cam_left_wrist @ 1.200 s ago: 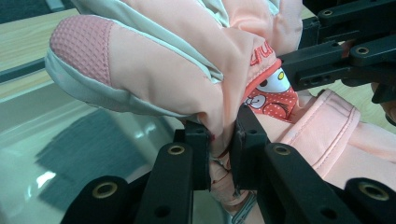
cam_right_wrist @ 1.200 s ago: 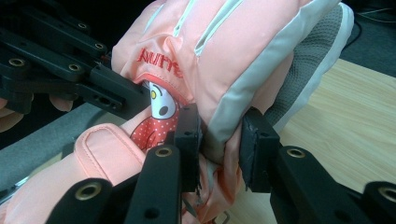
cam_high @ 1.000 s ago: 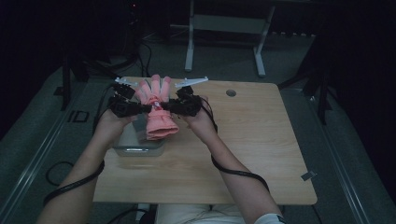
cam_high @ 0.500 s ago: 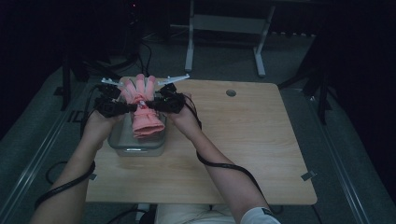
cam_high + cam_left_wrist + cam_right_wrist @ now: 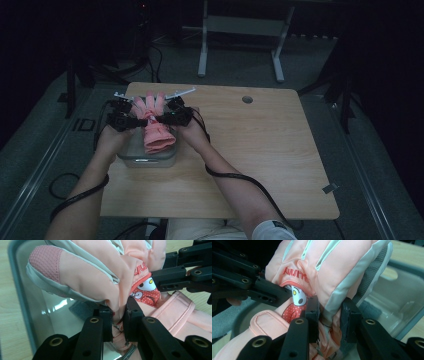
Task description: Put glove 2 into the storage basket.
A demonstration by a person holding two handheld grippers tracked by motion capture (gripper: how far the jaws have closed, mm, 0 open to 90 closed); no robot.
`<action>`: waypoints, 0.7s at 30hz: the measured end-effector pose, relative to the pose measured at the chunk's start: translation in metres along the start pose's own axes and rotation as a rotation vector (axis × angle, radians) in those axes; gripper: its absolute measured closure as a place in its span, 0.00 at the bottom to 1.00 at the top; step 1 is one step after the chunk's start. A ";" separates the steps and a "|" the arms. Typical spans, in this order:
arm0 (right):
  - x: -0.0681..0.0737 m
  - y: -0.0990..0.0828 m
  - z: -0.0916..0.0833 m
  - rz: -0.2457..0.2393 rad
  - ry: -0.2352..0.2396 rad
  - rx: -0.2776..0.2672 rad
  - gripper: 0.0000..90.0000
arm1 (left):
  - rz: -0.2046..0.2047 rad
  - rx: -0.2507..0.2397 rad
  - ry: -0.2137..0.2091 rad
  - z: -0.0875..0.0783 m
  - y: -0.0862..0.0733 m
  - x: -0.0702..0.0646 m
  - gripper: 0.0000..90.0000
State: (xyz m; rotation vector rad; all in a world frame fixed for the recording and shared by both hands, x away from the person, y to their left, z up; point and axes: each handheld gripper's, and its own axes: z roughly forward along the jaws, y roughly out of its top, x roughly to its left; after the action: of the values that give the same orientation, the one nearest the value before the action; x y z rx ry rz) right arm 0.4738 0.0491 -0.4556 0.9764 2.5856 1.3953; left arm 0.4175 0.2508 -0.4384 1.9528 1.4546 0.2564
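Observation:
A pink padded glove [image 5: 156,131] with pale grey trim and a cartoon patch hangs cuff-down over a clear plastic container [image 5: 145,160] at the table's left. My left gripper [image 5: 132,121] is shut on the glove's left edge and my right gripper [image 5: 163,119] on its right edge. In the left gripper view the glove [image 5: 95,275] is pinched in the left gripper [image 5: 117,317], with the container's wall [image 5: 21,302] below. In the right gripper view the right gripper [image 5: 329,320] pinches the glove's [image 5: 332,267] grey side seam, and the container [image 5: 404,300] lies beyond.
The wooden table [image 5: 260,165] stretches bare to the right, with a round cable hole [image 5: 247,99] near its back edge. A thin white piece [image 5: 181,92] lies at the back edge behind the hands. Cables trail off the table's front and left.
Both hands have carried the glove to the left and downward. It has gone from behind the container to hanging over it, cuff near the opening.

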 end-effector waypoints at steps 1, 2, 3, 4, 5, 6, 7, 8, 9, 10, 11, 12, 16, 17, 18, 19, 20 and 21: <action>0.000 0.000 0.000 0.000 0.000 0.000 0.79 | 0.000 0.000 0.000 0.000 0.000 0.000 0.88; -0.001 -0.002 0.002 0.003 0.001 0.006 0.79 | -0.004 0.006 -0.004 0.002 -0.001 0.001 0.88; -0.001 -0.002 0.002 0.003 0.001 0.006 0.79 | -0.004 0.006 -0.004 0.002 -0.001 0.001 0.88; -0.004 -0.008 0.007 0.016 0.003 0.024 0.79 | -0.012 0.028 -0.005 0.009 -0.005 0.002 0.88; -0.004 -0.010 0.009 0.014 0.002 0.032 0.79 | -0.012 0.028 -0.005 0.009 -0.005 0.002 0.88; -0.004 -0.010 0.009 0.014 0.002 0.032 0.79 | -0.013 0.034 -0.004 0.011 -0.006 0.003 0.88; -0.005 -0.012 0.011 0.013 0.003 0.047 0.79 | -0.015 0.041 -0.006 0.013 -0.007 0.003 0.88; -0.005 -0.012 0.011 0.013 0.003 0.047 0.79 | -0.020 0.044 -0.008 0.014 -0.009 0.004 0.88; -0.005 -0.012 0.011 0.013 0.003 0.047 0.79 | -0.020 0.044 -0.008 0.014 -0.009 0.004 0.88; -0.005 -0.014 0.012 0.013 0.002 0.052 0.79 | -0.022 0.044 -0.010 0.017 -0.013 0.005 0.88; -0.005 -0.016 0.014 0.006 0.004 0.058 0.78 | -0.024 0.041 -0.008 0.018 -0.015 0.005 0.87; -0.006 -0.017 0.014 0.005 0.004 0.061 0.78 | -0.029 0.041 -0.009 0.020 -0.017 0.005 0.87; -0.005 -0.021 0.020 -0.001 -0.011 0.082 0.77 | -0.047 0.047 -0.008 0.027 -0.024 0.009 0.87; -0.006 -0.022 0.021 0.002 -0.012 0.083 0.77 | -0.050 0.044 -0.004 0.028 -0.025 0.009 0.87; -0.006 -0.022 0.022 0.009 -0.013 0.082 0.77 | -0.047 0.047 0.002 0.029 -0.025 0.009 0.87; -0.007 -0.022 0.023 0.010 -0.012 0.084 0.76 | -0.041 0.045 0.014 0.029 -0.025 0.008 0.86; -0.008 -0.022 0.024 0.014 -0.012 0.084 0.76 | -0.036 0.043 0.023 0.030 -0.024 0.007 0.86; -0.008 -0.021 0.024 0.018 -0.013 0.087 0.76 | -0.031 0.045 0.034 0.030 -0.024 0.006 0.85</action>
State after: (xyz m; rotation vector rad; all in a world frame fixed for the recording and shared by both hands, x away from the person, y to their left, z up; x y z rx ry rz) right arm 0.4772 0.0540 -0.4881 1.0184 2.6544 1.2861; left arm 0.4169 0.2480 -0.4772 1.9687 1.5225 0.2461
